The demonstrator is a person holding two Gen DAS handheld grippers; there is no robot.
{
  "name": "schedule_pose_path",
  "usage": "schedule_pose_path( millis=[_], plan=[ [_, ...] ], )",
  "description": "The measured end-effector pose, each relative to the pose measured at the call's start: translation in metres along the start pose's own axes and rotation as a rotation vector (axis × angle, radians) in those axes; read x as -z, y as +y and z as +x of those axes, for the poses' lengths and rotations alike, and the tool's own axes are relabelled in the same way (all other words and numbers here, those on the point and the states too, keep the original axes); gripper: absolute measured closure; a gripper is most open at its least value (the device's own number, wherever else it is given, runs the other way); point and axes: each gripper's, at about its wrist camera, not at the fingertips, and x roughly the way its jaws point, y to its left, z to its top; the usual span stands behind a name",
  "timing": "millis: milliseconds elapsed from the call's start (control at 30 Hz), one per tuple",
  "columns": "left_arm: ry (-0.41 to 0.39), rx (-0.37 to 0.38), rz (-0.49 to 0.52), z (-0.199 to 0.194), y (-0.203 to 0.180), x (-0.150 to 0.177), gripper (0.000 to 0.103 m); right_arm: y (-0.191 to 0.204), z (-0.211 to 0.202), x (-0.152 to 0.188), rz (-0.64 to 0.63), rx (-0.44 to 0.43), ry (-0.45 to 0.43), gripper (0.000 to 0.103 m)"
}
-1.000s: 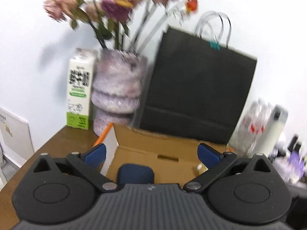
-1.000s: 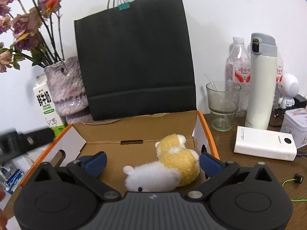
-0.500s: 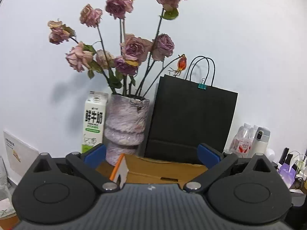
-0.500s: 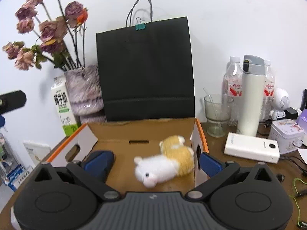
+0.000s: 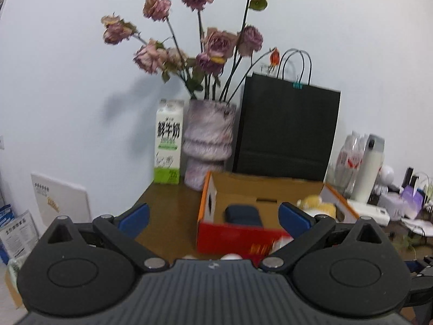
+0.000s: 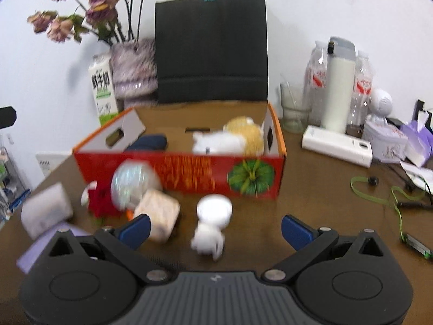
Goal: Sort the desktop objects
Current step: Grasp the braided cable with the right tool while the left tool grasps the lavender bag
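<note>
A red and orange cardboard box (image 6: 189, 173) stands open on the brown desk; it also shows in the left wrist view (image 5: 232, 237). Inside lie a white and yellow plush toy (image 6: 230, 139) and a dark blue case (image 6: 147, 142), which also shows in the left wrist view (image 5: 242, 214). In front of the box sit a small white robot figure (image 6: 211, 222), a shiny ball (image 6: 132, 182), a red toy (image 6: 100, 200), a beige roll (image 6: 158, 215) and a white pack (image 6: 46, 212). My right gripper (image 6: 215, 228) is open and empty over the white figure. My left gripper (image 5: 213, 216) is open and empty, back from the box.
Behind the box stand a black paper bag (image 6: 211, 48), a vase of dried roses (image 5: 208, 140) and a milk carton (image 5: 167, 142). To the right are a white flask (image 6: 338, 84), a glass (image 6: 293, 111), a white power bank (image 6: 337, 146), a round tin (image 6: 384, 138) and green cables (image 6: 379, 189).
Both grippers have pulled back and up from the box, so its red front and the loose objects before it have come into view. The plush and blue case stay inside.
</note>
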Motion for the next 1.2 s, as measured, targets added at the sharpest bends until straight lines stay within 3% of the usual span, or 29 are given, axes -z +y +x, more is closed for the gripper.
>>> schedule_pose_path(
  millis=[333, 533, 767, 900, 1033, 1200],
  plan=[
    [0.201, 0.047, 0.011, -0.014, 0.004, 0.068, 0.0, 0.007, -0.019, 0.041, 0.005, -0.058, 0.054, 0.0],
    [0.306, 0.067, 0.011, -0.006, 0.0, 0.093, 0.0, 0.019, -0.022, 0.053, -0.044, -0.073, 0.023, 0.0],
    [0.337, 0.083, 0.012, 0.0, -0.005, 0.097, 0.0, 0.027, -0.032, 0.055, -0.07, -0.139, 0.01, 0.0],
    [0.376, 0.041, 0.072, 0.024, -0.015, 0.097, 0.0, 0.039, -0.017, 0.054, -0.123, -0.082, 0.044, 0.0],
    [0.393, 0.053, -0.007, 0.039, -0.008, 0.098, 0.0, 0.038, -0.004, 0.049, -0.096, -0.123, 0.071, 0.0],
    [0.383, 0.079, -0.028, 0.04, -0.004, 0.098, 0.0, 0.042, 0.012, 0.045, -0.1, -0.122, 0.082, 0.0]
  ],
)
